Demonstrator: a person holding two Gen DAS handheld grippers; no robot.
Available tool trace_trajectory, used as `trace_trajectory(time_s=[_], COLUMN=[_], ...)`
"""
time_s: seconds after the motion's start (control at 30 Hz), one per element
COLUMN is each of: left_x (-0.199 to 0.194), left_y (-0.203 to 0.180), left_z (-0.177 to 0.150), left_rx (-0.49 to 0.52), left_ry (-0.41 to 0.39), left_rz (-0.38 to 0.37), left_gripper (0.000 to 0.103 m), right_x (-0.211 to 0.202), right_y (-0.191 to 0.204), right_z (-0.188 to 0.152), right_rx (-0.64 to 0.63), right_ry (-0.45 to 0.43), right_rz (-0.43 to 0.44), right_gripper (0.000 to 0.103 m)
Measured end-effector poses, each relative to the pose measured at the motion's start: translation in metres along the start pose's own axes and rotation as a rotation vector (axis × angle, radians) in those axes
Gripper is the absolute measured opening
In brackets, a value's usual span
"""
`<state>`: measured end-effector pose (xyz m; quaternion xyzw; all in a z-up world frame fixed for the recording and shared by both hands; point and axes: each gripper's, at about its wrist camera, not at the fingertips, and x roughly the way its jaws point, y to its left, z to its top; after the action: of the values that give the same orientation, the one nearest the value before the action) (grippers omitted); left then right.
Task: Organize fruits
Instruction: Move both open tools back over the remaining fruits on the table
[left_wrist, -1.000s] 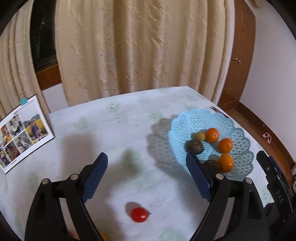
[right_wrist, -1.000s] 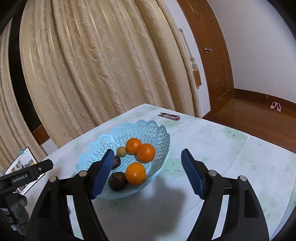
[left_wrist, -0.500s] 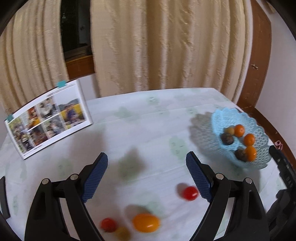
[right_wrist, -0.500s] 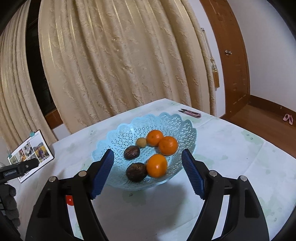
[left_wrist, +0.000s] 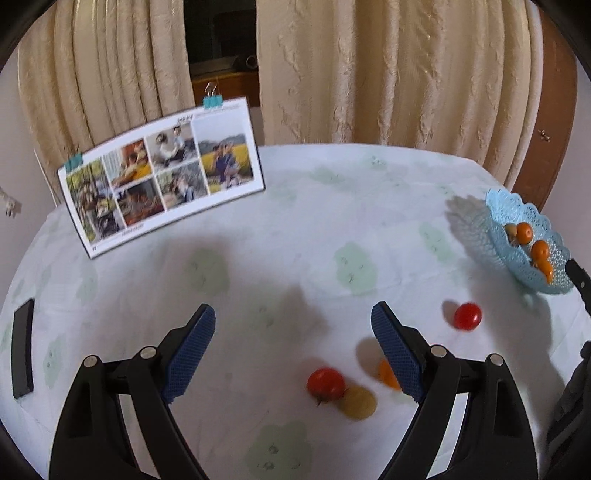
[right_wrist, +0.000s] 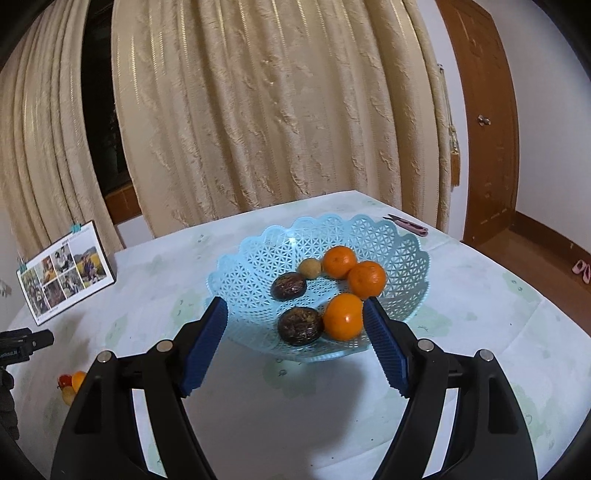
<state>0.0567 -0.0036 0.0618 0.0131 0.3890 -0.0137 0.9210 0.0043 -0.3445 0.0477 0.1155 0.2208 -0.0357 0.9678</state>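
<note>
A light blue lattice basket (right_wrist: 406, 254) stands on the table and holds three oranges (right_wrist: 342, 316), two dark fruits (right_wrist: 299, 326) and a small yellowish fruit (right_wrist: 309, 267). My right gripper (right_wrist: 295, 332) is open and empty just in front of it. My left gripper (left_wrist: 293, 345) is open and empty above the table. Near it lie a red tomato (left_wrist: 325, 383), a yellow fruit (left_wrist: 357, 402), an orange fruit (left_wrist: 386, 373) partly behind the right finger, and another red tomato (left_wrist: 467, 316). The basket also shows at the right in the left wrist view (left_wrist: 506, 221).
A photo calendar (left_wrist: 162, 173) stands at the back left of the table. A black flat object (left_wrist: 23, 347) lies at the left edge. Pink clippers (right_wrist: 410, 224) lie behind the basket. Curtains hang behind the table.
My left gripper has swung left, away from the basket, bringing the loose tomatoes and calendar into view. My right gripper has shifted a little, so the basket sits more centred.
</note>
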Motion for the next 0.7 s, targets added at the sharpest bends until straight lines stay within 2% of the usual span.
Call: trace_trajectory(time_s=[0.1, 0.2, 0.27, 0.43, 0.5, 0.7], left_x=[0.006, 0.015, 0.018, 0.015, 0.014, 0.006], left_y=[0.004, 0.006, 0.007, 0.007, 0.010, 0.041], left_z=[-0.012, -0.023, -0.028, -0.029, -0.029, -0.036], left_rx=[-0.014, -0.017, -0.022, -0.015, -0.008, -0.040], left_ry=[0.049, 0.090, 0.106, 0.097, 0.090, 0.073], left_rz=[-0.003, -0.001, -0.008, -0.017, -0.005, 0.074], left_gripper=[0.085, 0.078, 0.078, 0.078, 0.081, 0.083], right_x=[0.000, 0.001, 0.001, -0.001, 0.000, -0.001], right_y=[0.001, 0.000, -0.001, -0.003, -0.004, -0.003], right_z=[0.000, 0.000, -0.001, -0.001, -0.001, -0.001], right_rx=[-0.004, 0.006, 0.011, 0.017, 0.019, 0.011], right_ry=[0.000, 0.004, 0.004, -0.002, -0.002, -0.005], right_rz=[0.000, -0.006, -0.011, -0.019, -0.020, -0.016], right_gripper=[0.077, 0.077, 0.077, 0.077, 0.077, 0.077])
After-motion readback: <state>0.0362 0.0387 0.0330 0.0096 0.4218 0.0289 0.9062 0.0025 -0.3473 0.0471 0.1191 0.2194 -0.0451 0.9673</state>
